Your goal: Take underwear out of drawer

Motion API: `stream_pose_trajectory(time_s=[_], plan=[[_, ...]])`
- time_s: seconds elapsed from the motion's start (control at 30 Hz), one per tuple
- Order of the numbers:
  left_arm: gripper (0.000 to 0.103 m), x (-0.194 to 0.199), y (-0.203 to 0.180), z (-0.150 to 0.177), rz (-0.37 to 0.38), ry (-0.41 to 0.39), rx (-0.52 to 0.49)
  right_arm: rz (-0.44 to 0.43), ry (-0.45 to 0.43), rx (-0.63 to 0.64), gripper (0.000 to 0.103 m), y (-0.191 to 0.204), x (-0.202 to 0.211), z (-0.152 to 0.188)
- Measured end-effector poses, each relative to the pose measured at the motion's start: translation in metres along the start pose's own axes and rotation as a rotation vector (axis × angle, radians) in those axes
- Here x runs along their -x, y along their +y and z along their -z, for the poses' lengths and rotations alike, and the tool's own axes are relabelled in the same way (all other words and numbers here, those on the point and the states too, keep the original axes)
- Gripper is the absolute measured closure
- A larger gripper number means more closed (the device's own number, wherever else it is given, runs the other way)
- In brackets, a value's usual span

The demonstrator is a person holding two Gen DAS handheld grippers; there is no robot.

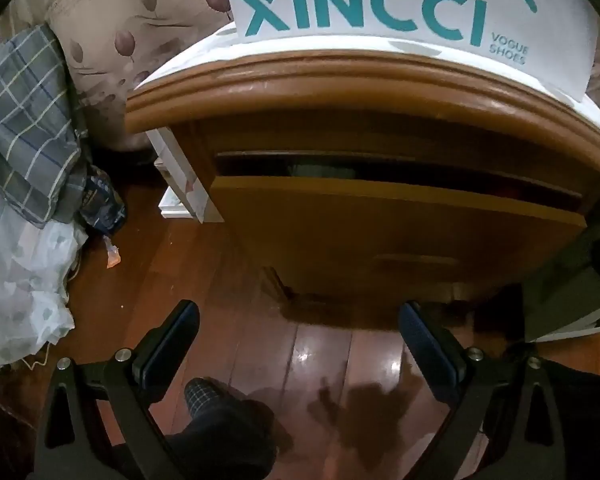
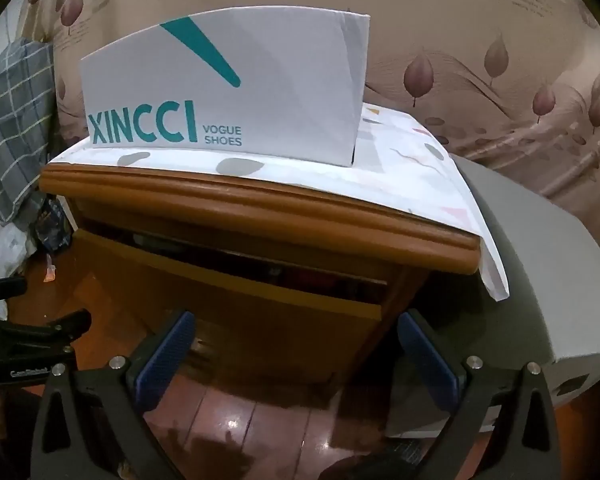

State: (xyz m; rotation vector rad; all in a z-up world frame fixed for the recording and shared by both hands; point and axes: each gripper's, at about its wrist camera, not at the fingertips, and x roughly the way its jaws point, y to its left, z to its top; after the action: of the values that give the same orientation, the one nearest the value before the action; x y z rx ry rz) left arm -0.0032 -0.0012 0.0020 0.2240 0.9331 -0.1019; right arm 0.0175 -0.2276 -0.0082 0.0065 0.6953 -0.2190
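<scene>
A brown wooden nightstand [image 1: 340, 84] [image 2: 260, 208] stands ahead of both grippers. Its drawer [image 1: 400, 216] [image 2: 228, 284] is pulled out a little, leaving a dark slot above the drawer front. Dark shapes lie in that slot, and I cannot tell what they are. My left gripper [image 1: 300, 332] hangs open over the floor in front of the drawer, with nothing between its fingers. My right gripper [image 2: 296, 344] is open too, close to the drawer front, with nothing between its fingers. The left gripper's black frame [image 2: 28, 344] shows at the left edge of the right wrist view.
A white XINCCI shoe box [image 1: 380, 4] [image 2: 228, 88] sits on a patterned cloth [image 2: 400, 172] on top. A grey box [image 2: 540, 280] stands right of the nightstand, checked bedding [image 1: 24, 120] and a white cover [image 1: 16, 280] to the left. A person's slippered foot [image 1: 208, 396] rests on the glossy wooden floor [image 1: 320, 360].
</scene>
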Motion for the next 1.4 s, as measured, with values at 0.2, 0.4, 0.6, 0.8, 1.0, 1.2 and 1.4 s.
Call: stream_pose_trajectory(time_s=[0.2, 0.4, 0.6, 0.8, 1.0, 1.2, 1.4], plan=[[0.004, -0.003, 0.003, 0.006, 0.023, 0.045, 0.004, -0.016, 0.021, 0.024, 0.0, 0.012, -0.004, 0.0], [0.004, -0.009, -0.001, 0.004, 0.01, 0.047, 0.002, -0.014, 0.004, 0.028, 0.0, 0.007, -0.004, 0.003], [0.004, -0.011, 0.0, 0.006, 0.015, 0.05, 0.002, -0.012, 0.018, 0.023, 0.0, 0.007, -0.008, 0.003], [0.004, -0.011, 0.001, 0.006, 0.012, 0.052, -0.004, -0.012, 0.018, 0.021, 0.0, 0.004, -0.008, 0.004], [0.004, -0.012, -0.001, 0.007, 0.012, 0.052, -0.006, -0.017, 0.027, 0.011, 0.0, 0.002, -0.01, 0.003], [0.004, -0.014, -0.001, 0.008, 0.007, 0.058, -0.015, -0.013, 0.029, 0.018, 0.0, 0.003, -0.011, 0.003], [0.004, -0.015, -0.001, 0.007, 0.01, 0.06, -0.015, -0.013, 0.033, 0.016, 0.0, 0.004, -0.011, 0.004]])
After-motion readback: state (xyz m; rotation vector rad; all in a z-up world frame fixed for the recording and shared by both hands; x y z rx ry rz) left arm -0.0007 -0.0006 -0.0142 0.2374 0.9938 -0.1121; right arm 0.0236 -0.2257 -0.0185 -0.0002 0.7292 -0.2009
